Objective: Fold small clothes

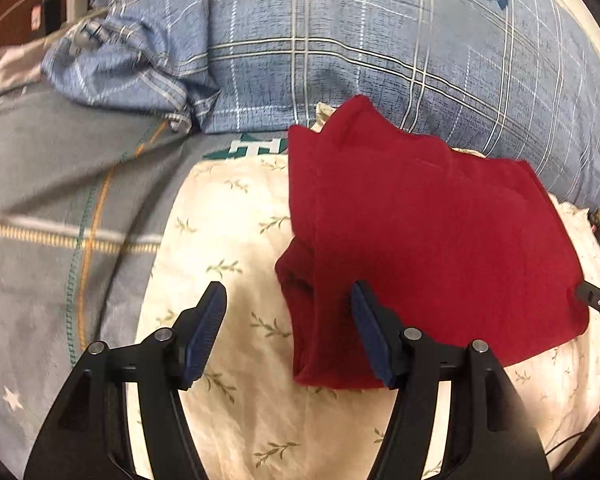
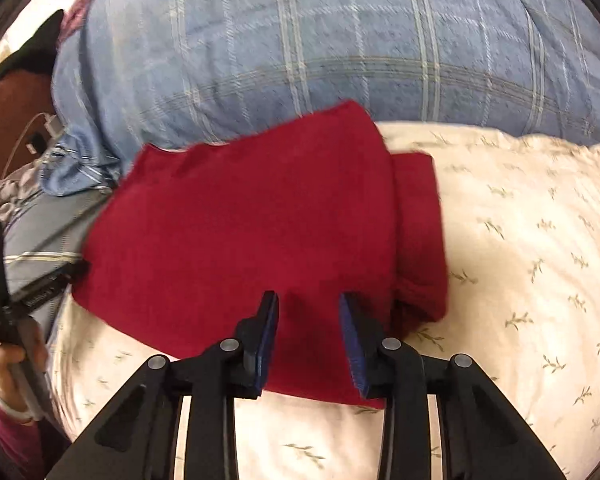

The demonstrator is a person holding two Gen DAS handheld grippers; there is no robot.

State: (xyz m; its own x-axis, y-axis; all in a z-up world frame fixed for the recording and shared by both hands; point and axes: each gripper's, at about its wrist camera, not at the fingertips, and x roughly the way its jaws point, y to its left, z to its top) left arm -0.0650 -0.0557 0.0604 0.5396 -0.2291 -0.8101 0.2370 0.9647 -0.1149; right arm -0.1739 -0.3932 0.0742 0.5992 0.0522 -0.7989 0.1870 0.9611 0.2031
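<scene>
A dark red garment (image 1: 428,240) lies folded on a cream leaf-print cloth (image 1: 228,248); it also shows in the right wrist view (image 2: 260,232). My left gripper (image 1: 288,296) is open and empty at the garment's left near edge, one finger over the cream cloth and one over the red fabric. My right gripper (image 2: 308,300) is open and empty, just above the garment's near edge. A narrower folded part sticks out on the right (image 2: 420,232). The tip of the right gripper shows at the right edge of the left wrist view (image 1: 596,302).
A blue plaid pillow (image 1: 380,40) lies behind the garment, also seen in the right wrist view (image 2: 340,48). Grey-blue bedding (image 1: 52,200) lies to the left. A charger and cable (image 1: 76,0) sit at the far left. The left gripper and the hand holding it show at the left (image 2: 16,312).
</scene>
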